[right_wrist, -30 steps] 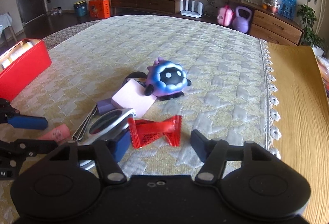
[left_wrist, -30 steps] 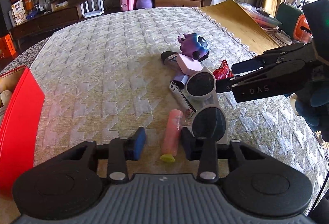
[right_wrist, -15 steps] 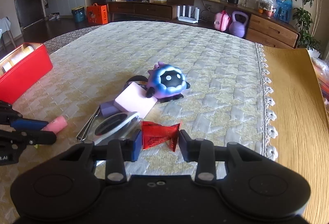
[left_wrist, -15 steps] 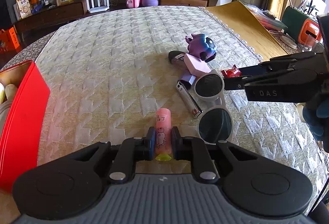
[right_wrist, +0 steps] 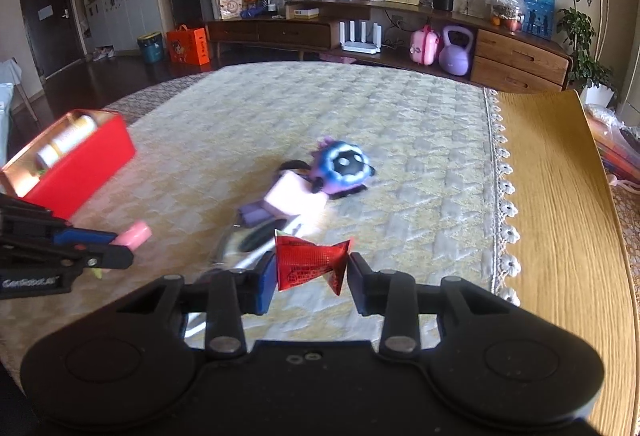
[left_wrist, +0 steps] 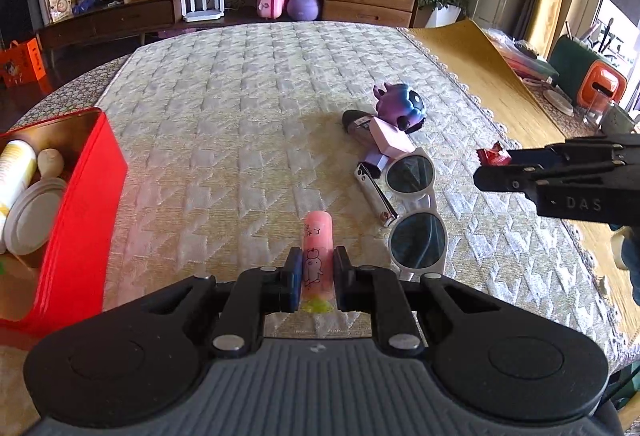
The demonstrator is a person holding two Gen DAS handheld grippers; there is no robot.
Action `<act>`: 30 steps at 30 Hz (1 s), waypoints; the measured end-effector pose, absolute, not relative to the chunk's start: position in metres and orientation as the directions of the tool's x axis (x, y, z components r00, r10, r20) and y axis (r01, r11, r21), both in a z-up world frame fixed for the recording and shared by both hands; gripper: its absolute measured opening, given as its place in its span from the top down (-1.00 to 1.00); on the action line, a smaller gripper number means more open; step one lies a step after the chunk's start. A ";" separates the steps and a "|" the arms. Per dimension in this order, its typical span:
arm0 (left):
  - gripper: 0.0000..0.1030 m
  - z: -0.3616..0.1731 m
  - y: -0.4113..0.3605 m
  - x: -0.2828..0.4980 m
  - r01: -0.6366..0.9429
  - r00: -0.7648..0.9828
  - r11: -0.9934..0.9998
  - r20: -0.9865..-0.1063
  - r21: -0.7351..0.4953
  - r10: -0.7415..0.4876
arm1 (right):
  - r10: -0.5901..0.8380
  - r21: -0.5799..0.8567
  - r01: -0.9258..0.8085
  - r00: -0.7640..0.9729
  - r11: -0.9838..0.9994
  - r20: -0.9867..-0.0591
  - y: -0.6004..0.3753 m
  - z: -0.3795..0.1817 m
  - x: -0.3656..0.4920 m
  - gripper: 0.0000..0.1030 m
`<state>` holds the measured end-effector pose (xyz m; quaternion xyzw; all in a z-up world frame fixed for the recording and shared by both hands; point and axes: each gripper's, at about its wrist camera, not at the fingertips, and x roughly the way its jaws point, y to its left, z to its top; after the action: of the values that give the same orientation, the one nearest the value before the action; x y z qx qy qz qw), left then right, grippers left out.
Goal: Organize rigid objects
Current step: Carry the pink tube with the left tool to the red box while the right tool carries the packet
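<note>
My left gripper [left_wrist: 317, 274] is shut on a pink tube [left_wrist: 317, 252] with a yellow cap and holds it above the quilted cloth. My right gripper [right_wrist: 311, 272] is shut on a red foil packet [right_wrist: 310, 264], lifted off the table; it shows at the right of the left wrist view [left_wrist: 493, 156]. A red box [left_wrist: 86, 204] with a bottle and lids inside stands at the left, also seen in the right wrist view [right_wrist: 80, 164]. On the cloth lie white sunglasses [left_wrist: 416, 204], a silver nail clipper [left_wrist: 376, 194], a pink block [left_wrist: 390, 138] and a purple toy figure [left_wrist: 400, 106].
A dark oval object [left_wrist: 354, 120] lies behind the pink block. The bare wooden table [right_wrist: 560, 196] runs along the right past the cloth's lace edge. A low cabinet [left_wrist: 240, 0] with clutter stands beyond the table.
Both grippers closed, the left on the pink tube and the right on the red packet, then lifted them off the cloth. The red box came further into view.
</note>
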<state>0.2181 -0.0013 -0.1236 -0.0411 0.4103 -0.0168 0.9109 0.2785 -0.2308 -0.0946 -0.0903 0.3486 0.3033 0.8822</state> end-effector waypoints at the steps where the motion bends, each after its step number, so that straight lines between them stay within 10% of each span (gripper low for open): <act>1: 0.70 -0.121 0.000 0.216 -0.006 0.665 0.996 -0.744 -0.093 -0.065 | 0.478 0.054 -0.603 0.572 0.796 -0.667 -0.229 -0.091 0.274 0.29; 30: 0.70 -0.057 0.106 0.137 -0.170 0.719 0.978 -0.694 -0.124 0.037 | 0.607 0.016 -0.766 0.497 0.643 -0.621 -0.098 -0.016 0.180 0.29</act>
<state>0.1370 0.1062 -0.0568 -0.0900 0.3706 0.0561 0.9227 0.1804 -0.0978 -0.0158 -0.1322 0.3009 0.4014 0.8549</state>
